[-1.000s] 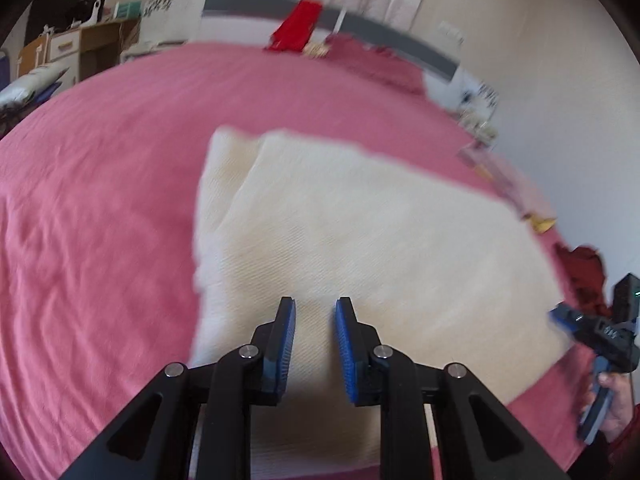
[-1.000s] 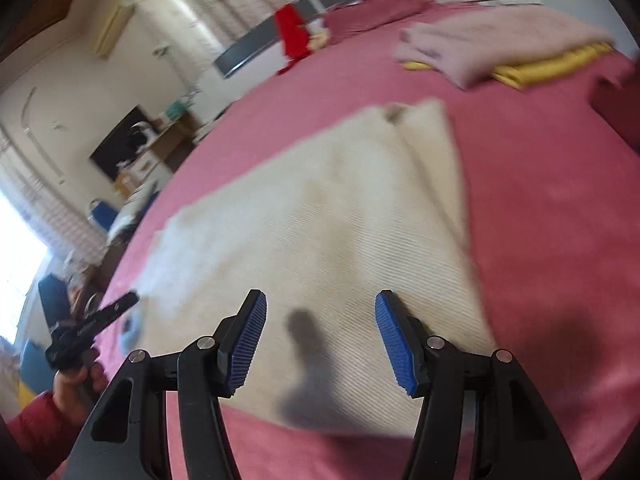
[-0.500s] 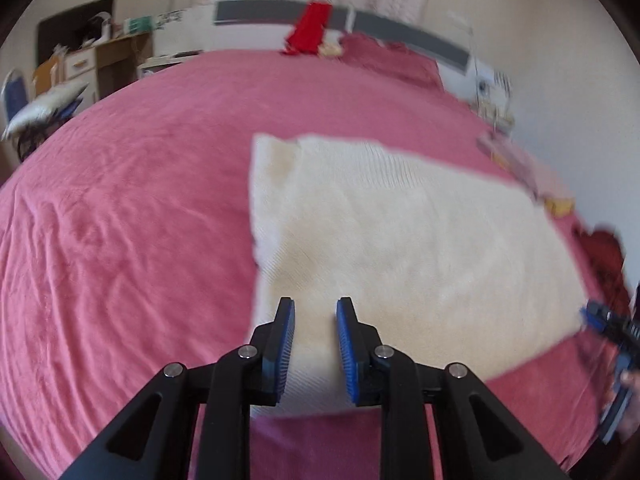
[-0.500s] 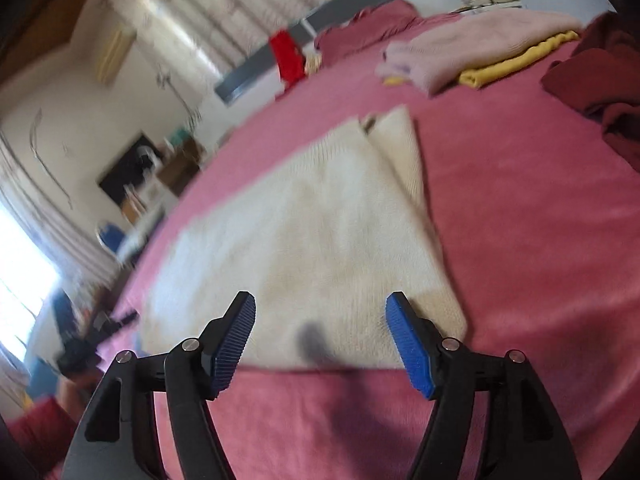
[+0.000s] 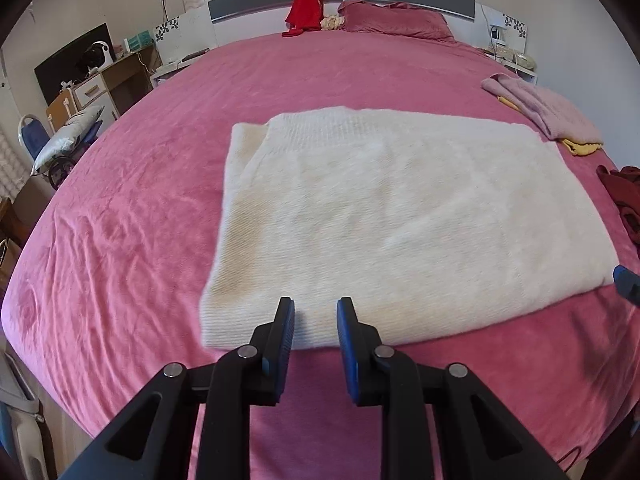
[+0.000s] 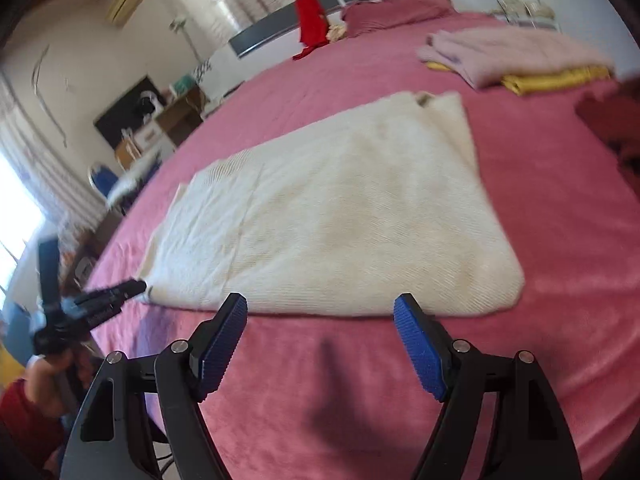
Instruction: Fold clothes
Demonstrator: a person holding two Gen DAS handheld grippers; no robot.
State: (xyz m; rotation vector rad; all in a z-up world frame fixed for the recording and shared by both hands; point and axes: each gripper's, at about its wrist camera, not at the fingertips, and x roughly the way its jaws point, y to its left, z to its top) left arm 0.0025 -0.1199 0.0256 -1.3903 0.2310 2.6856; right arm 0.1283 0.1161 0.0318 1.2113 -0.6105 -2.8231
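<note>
A cream knit sweater [image 5: 400, 216] lies folded flat in a rectangle on the pink bedspread [image 5: 120, 240]. My left gripper [image 5: 316, 308] hovers over the sweater's near edge, jaws a narrow gap apart with nothing between them. In the right wrist view the sweater [image 6: 340, 216] lies just beyond my right gripper [image 6: 320, 308], whose jaws are opening wide over bare bedspread and hold nothing. The left gripper [image 6: 108, 300], held by a hand, shows at the sweater's left corner. A blue tip of the right gripper [image 5: 626, 280] peeks in at the right edge.
A folded pink sweater [image 6: 508, 52] rests on a yellow garment [image 6: 556, 78] at the far right of the bed. A dark red garment [image 5: 624, 196] lies at the right edge. A red cloth [image 5: 306, 4] hangs on the headboard beside a pillow [image 5: 396, 20]. A desk [image 5: 100, 80] stands to the left.
Both grippers have drawn back and risen from the sweater toward the bed's near edge. The right jaws have spread wider. The sweater stays flat on the bed.
</note>
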